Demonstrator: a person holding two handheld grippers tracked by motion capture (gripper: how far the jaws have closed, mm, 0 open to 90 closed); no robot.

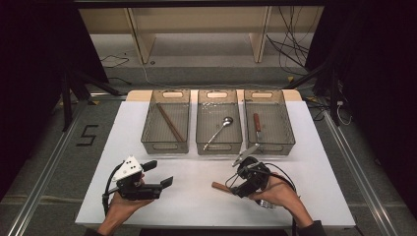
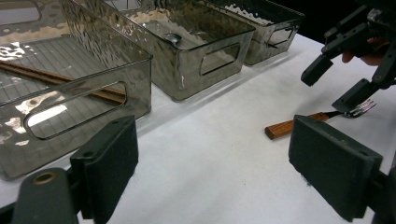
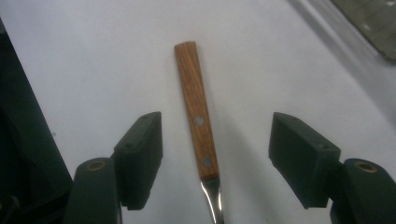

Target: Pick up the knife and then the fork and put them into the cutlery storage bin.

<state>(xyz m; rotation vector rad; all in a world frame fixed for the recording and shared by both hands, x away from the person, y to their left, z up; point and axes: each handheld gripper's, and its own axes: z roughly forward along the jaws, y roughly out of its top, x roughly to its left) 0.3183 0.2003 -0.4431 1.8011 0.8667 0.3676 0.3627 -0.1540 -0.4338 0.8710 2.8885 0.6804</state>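
My right gripper, jaws apart, straddles the wooden-handled fork lying near the table's front edge; I should centre the handle before closing. My left gripper waits, spread and empty.

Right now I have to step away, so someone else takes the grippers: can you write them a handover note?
Right gripper: open, jaws astride the fork lying on the table, not gripping.
Left gripper: open, holding nothing, near the table's left front.
Bins: chopsticks in the left, spoon in the middle, knife in the right.
Done: those three binned.
Left: grip the fork and bin it.
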